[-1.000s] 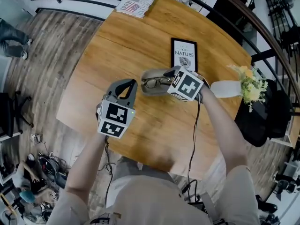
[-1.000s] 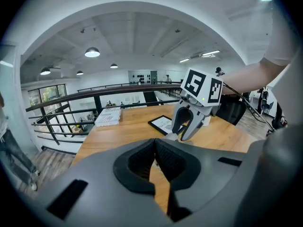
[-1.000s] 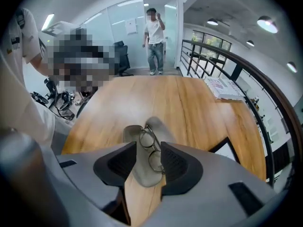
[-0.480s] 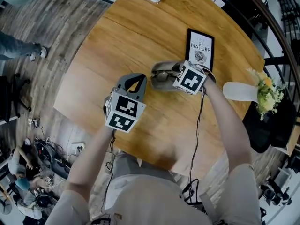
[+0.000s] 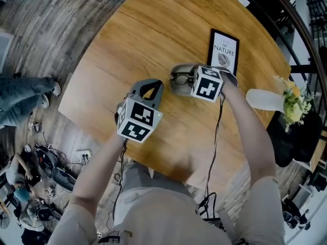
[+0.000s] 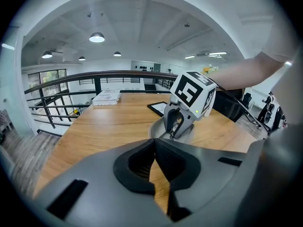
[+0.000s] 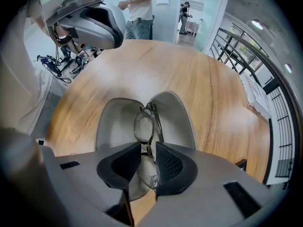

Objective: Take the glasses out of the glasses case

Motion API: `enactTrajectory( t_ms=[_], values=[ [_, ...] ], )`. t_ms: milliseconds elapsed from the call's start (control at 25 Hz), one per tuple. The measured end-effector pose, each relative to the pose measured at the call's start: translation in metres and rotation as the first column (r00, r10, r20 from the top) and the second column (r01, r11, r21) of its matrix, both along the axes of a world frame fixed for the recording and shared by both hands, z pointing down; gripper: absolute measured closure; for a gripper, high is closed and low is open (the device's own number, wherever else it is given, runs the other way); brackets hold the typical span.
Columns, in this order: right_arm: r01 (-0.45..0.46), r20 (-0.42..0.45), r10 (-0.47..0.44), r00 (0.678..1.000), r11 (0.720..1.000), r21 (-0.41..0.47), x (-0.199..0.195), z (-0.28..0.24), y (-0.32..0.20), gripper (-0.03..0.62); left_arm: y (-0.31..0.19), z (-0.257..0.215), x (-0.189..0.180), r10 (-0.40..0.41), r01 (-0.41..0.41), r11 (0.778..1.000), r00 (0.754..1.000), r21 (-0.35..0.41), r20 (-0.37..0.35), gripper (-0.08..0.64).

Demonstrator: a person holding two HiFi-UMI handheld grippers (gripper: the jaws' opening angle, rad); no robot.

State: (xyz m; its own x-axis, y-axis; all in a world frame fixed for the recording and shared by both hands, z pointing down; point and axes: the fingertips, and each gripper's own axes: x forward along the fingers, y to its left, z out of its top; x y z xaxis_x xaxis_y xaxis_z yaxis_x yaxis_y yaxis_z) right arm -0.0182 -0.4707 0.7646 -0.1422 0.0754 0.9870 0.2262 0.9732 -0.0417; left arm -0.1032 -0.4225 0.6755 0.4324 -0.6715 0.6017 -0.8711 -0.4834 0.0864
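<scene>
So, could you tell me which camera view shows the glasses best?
Right gripper view: the glasses lie in the open case between the closing jaws of the right tool. Head view shows them small; left gripper view, barely.

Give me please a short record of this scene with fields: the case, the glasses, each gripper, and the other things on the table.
table: round, wooden
glasses case: open, lying on the table, grey inside
glasses: in the case, along its middle
right gripper: pointing down over the case; fingers closing, glasses between them, not clamped yet
left gripper: above the table beside the case; fingers together, empty
other things: framed card, white vase with flowers
</scene>
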Motion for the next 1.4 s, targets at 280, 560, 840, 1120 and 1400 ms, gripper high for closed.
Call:
enactTrajectory(
  t_ms=[280, 560, 840, 1120, 1400],
  values=[
    [-0.004, -0.019, 0.003, 1.0, 0.999, -0.045, 0.001, -0.013, 0.016, 0.532, 0.005, -0.005, -0.004, 0.003, -0.003, 1.0, 1.0, 0.003, -0.009, 0.543],
    [-0.087, 0.073, 0.086, 0.994, 0.996, 0.02, -0.003, -0.08, -0.008, 0.532, -0.01, -0.041, -0.014, 0.001, -0.001, 0.999, 1.0, 0.045, -0.009, 0.543],
    [-0.177, 0.199, 0.153, 0.968, 0.978, 0.11, 0.001, -0.167, 0.0, 0.532, -0.008, -0.096, -0.043, -0.024, 0.014, 0.989, 0.998, 0.149, 0.059, 0.543],
    [-0.297, 0.43, 0.174, 0.886, 0.925, 0.239, -0.001, -0.281, 0.007, 0.531, -0.007, -0.192, -0.06, -0.036, -0.006, 0.95, 0.991, 0.313, 0.126, 0.543],
    [-0.473, 0.68, 0.181, 0.71, 0.838, 0.271, 0.009, -0.403, 0.036, 0.531, 0.019, -0.294, -0.066, -0.06, -0.026, 0.878, 0.984, 0.478, 0.165, 0.543]
  ],
)
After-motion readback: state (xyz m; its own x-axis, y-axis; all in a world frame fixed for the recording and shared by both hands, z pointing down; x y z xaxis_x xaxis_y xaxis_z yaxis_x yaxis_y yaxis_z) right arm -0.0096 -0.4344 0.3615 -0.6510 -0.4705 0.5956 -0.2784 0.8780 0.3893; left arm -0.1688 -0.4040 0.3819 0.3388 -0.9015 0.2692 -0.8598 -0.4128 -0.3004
